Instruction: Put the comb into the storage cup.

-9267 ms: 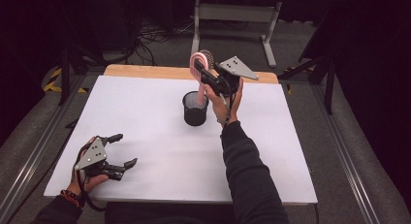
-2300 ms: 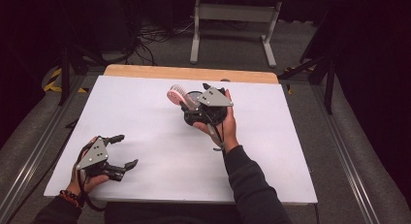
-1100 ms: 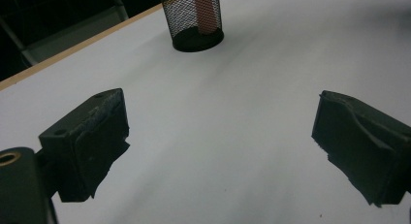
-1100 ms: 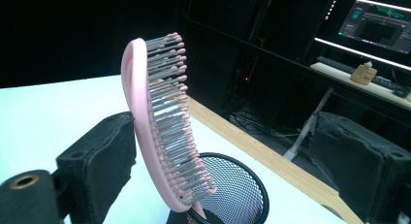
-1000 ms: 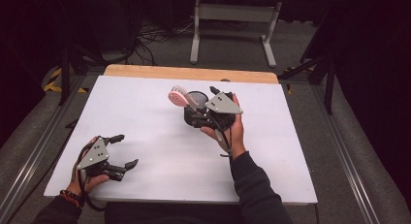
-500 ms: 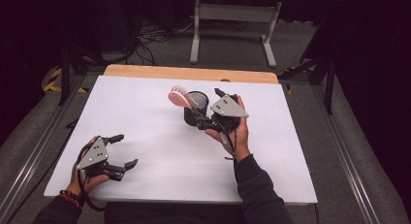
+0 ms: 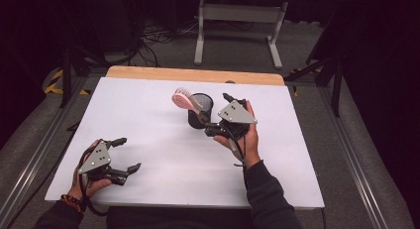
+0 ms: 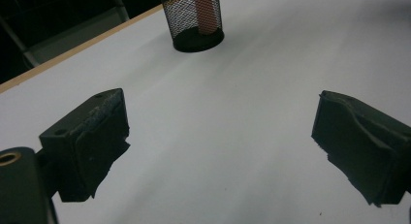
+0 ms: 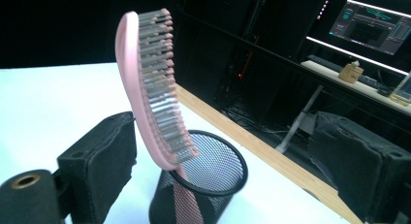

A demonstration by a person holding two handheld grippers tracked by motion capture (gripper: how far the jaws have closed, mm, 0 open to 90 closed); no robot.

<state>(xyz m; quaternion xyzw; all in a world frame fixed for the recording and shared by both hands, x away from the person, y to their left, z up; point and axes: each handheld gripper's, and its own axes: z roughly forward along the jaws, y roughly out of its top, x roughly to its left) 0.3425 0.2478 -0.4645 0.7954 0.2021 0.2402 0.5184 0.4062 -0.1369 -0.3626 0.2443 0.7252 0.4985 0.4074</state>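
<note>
While my right tongs (image 7: 216,116) gape beside it, the light, stiff hairbrush (image 9: 152,93) in the mesh cup (image 9: 203,195) invites gripping along its spine; left tongs (image 7: 125,153) open.

Brush (image 7: 186,100) in cup (image 7: 199,111), right tool (image 7: 221,115) just beside, left tool (image 7: 123,154) well apart

From my seat, the counter (image 7: 163,154) lies bare between my left gripper (image 7: 121,153) and the mesh cup (image 7: 199,111), so that whole near stretch is open to cross. The cup is the one thing standing on it, with the pink brush (image 7: 184,99) leaning out over its left rim. My right gripper (image 7: 220,114) sits just right of the cup, jaws apart; the brush rises between them in the right gripper view.
</note>
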